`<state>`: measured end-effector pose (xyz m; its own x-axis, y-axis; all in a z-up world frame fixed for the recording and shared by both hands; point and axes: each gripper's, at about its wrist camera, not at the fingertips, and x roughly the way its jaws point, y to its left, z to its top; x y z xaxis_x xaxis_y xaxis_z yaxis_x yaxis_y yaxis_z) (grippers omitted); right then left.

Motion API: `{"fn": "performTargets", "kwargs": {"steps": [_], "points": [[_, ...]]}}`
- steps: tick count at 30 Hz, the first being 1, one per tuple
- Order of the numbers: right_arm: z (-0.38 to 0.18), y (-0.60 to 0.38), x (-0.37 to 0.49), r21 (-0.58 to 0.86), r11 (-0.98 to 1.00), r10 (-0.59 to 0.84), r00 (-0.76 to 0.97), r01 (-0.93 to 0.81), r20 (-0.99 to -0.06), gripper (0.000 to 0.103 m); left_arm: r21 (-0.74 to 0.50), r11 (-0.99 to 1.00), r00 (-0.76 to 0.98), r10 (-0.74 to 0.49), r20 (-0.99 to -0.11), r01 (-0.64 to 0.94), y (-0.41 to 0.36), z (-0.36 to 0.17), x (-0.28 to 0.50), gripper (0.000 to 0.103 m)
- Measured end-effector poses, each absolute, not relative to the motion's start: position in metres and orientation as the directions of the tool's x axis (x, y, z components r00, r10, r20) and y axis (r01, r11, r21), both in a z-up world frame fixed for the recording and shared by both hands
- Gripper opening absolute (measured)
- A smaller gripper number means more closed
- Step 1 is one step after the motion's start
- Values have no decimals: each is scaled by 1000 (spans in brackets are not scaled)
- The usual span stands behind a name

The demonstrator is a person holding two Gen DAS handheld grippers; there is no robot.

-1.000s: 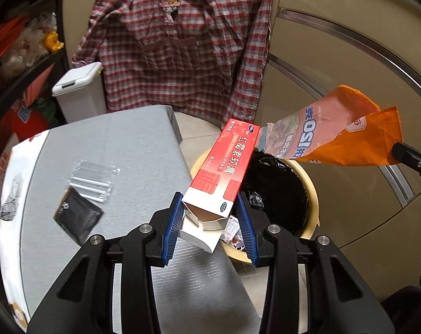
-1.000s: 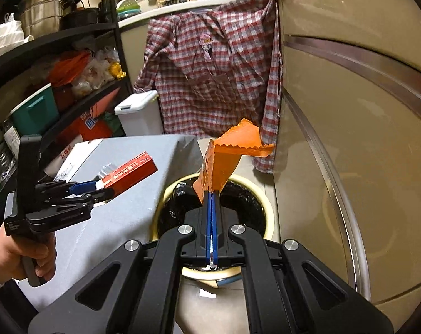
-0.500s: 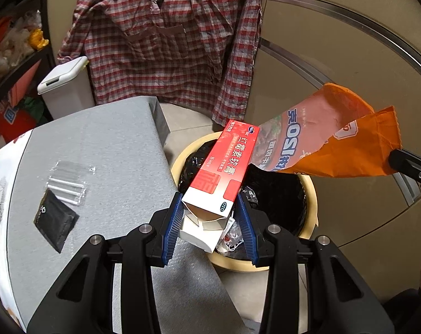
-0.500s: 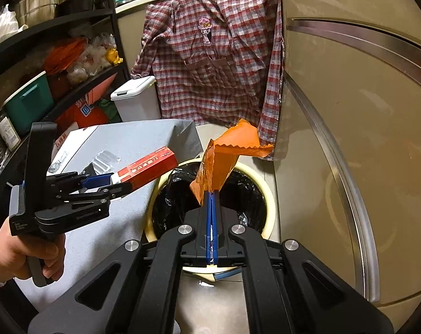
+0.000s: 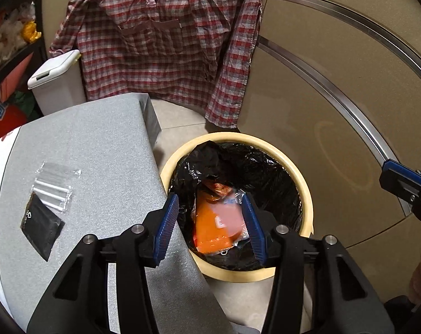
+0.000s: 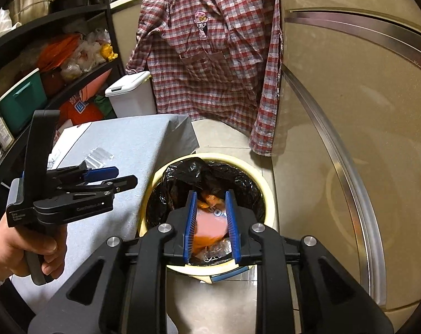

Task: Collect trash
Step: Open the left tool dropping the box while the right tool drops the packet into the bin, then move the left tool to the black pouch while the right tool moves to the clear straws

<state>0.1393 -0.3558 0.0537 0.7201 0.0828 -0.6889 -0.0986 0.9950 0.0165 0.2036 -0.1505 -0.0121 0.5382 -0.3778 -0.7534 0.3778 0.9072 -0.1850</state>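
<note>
Both grippers hang over the bin w/ nothing between their blue pads. Left gripper: jaws apart and opening, no contact w/ anything; through the gap you look straight down into the trash bin. Right gripper: jaws parted by a narrower gap, also opening, empty.

Orange snack wrapper lies inside the bin, on the near side of the black liner. It's crumpled, mostly flat; bright orange on the left half, pale pink on the right, w/ a bit of blue print and a clear/silvery edge. Other small scraps sit under and beside it, too small to tell what. From the right wrist view the same wrapper shows pink w/ orange at its near edge.

Bin is round, cream rim, standing on the floor just right of the grey-covered table. On the table, left side: a small black pouch and a clear plastic packet, just beside each other, far of the pouch.

Far side: red plaid shirt hanging, white lidded bin to its left. A hand grips the left gripper's handle.
</note>
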Motion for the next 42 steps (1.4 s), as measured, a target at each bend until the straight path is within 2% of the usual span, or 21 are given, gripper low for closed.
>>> {"fn": "performTargets", "kwargs": {"steps": [10,14,17,25,29,37,38,39,40,41,42], "points": [[56,-348,143,40,995,98,736,-96,-670,22,-165,909,583,-376,-720,384,-123,10,189,47],[61,-337,142,52,994,110,754,-101,-647,22,-154,914,620,-371,-691,375,-94,27,177,46],[65,-327,139,60,992,125,769,-113,-627,22,-138,923,654,-355,-668,360,-64,42,167,41],[69,-297,138,63,986,163,788,-157,-594,22,-80,943,723,-301,-621,324,20,69,156,40],[64,-279,137,39,981,176,789,-189,-589,13,-110,956,737,-280,-616,271,64,54,166,40],[54,-261,145,23,975,189,770,-222,-609,13,-175,967,643,-255,-722,186,88,-16,203,40],[53,-260,145,23,974,191,768,-224,-611,13,-178,966,636,-256,-727,186,88,-21,206,42],[51,-259,147,23,974,192,765,-226,-615,13,-175,966,629,-257,-733,191,85,-26,210,53],[50,-257,149,25,973,194,762,-228,-618,13,-169,966,626,-257,-736,198,83,-30,212,72],[47,-256,151,27,972,198,757,-232,-623,13,-165,964,616,-261,-743,210,78,-35,217,80],[46,-255,154,28,972,200,753,-235,-627,13,-165,962,608,-266,-748,218,77,-39,219,83]]}}
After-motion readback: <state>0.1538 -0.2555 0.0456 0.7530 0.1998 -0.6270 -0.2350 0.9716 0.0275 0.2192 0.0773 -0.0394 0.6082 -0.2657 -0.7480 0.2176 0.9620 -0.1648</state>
